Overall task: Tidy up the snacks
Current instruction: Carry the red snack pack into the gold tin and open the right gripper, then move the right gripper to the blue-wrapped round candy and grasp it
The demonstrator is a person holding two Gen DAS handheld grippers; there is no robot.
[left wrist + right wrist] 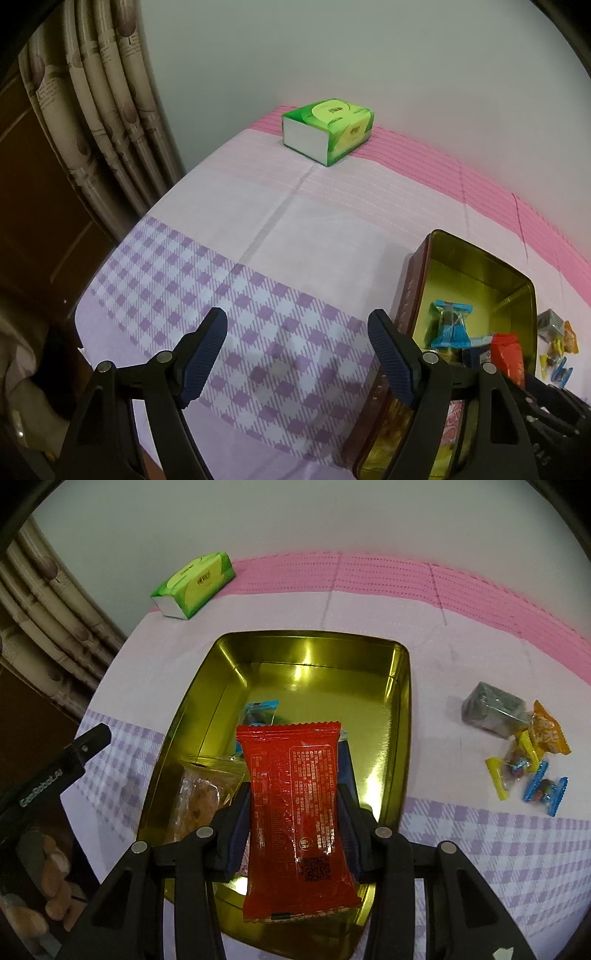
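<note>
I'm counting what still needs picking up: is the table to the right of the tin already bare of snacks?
No: in the right wrist view several small wrapped snacks still lie on the tablecloth beside the gold tin.

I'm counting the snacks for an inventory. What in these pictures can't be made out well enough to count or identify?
- Right wrist view: the red packet, clamped in the right hand-held gripper, hides part of the tin floor and a blue item behind it.
- Left wrist view: the left hand-held gripper, open and empty, covers the tin's near end.
- Right wrist view: the small sweets overlap; their labels are too small to read.
- Grey packet: contents unclear.
</note>
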